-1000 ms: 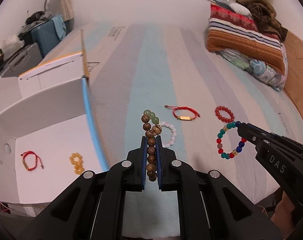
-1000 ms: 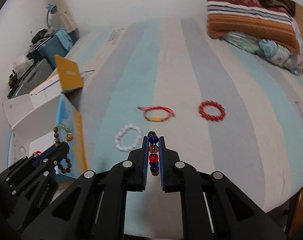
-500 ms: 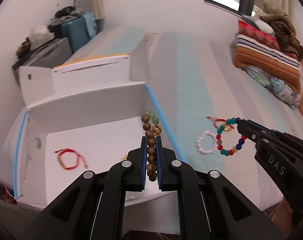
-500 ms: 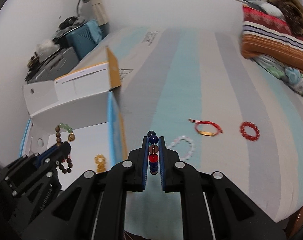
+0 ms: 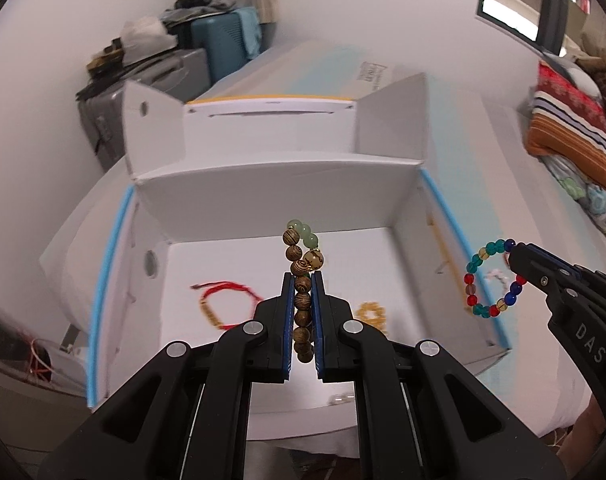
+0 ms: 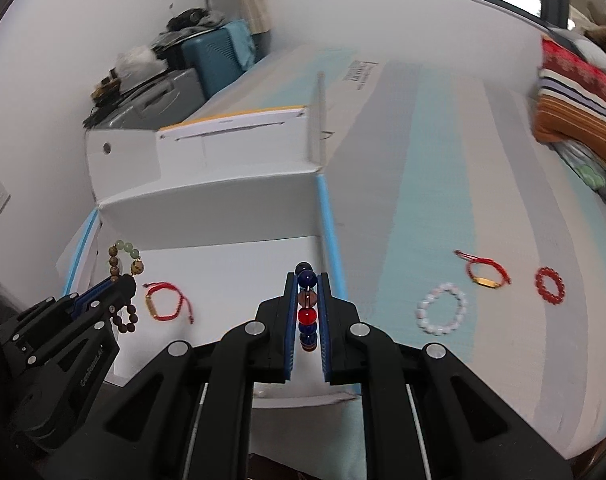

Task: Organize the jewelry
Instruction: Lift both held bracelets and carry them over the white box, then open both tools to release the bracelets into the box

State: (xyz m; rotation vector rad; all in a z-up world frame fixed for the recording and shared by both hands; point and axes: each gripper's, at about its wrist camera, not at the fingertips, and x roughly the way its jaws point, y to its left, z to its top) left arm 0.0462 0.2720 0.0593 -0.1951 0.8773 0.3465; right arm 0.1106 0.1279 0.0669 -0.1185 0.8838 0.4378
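My left gripper [image 5: 303, 280] is shut on a wooden bead bracelet [image 5: 301, 258] with green beads at its top, held above the open white box [image 5: 263, 196]. My right gripper [image 6: 306, 276] is shut on a multicoloured bead bracelet [image 6: 306, 314], at the box's right wall; the same bracelet [image 5: 491, 280] hangs as a ring in the left wrist view. On the box floor lie a red cord bracelet [image 5: 223, 300] and a yellow bead bracelet [image 5: 371, 314]. A white bead bracelet [image 6: 441, 314], a second red cord bracelet [image 6: 485, 274] and a red bead bracelet [image 6: 549, 284] lie on the striped bed.
The box has a blue-edged rim [image 6: 329, 224] and raised flaps at its back. Striped pillows and bedding [image 5: 571, 132] are piled at the bed's far right. Suitcases and clutter [image 5: 207, 52] stand beyond the box by the wall.
Both grippers have swung left from over the bed to the box, each still holding its bracelet. The box floor now sits under the left gripper.
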